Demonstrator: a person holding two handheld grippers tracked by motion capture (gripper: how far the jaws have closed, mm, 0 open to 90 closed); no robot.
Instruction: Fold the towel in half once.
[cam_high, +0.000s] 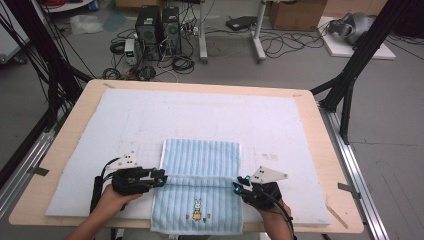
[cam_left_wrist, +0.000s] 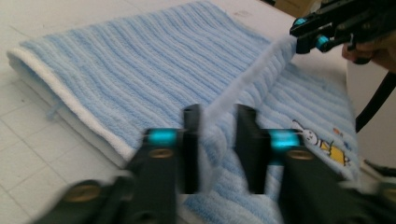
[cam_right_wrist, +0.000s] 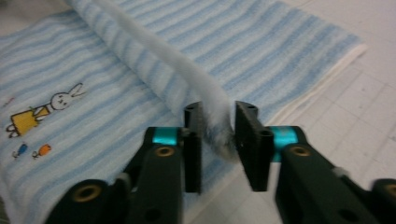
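Soft, floppy light-blue striped terry towel (cam_high: 200, 185) on my tabletop (cam_high: 310, 200) — left hand-held gripper (cam_high: 159, 176) and right hand-held gripper (cam_high: 239, 183) each clamped on its folded edge; pinching corners works best.

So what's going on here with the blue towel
A person is folding a light blue striped towel on a padded table. The left claw and right claw each pinch one end of the towel's white edge, held raised across its middle. The rabbit picture on the near half is uncovered.
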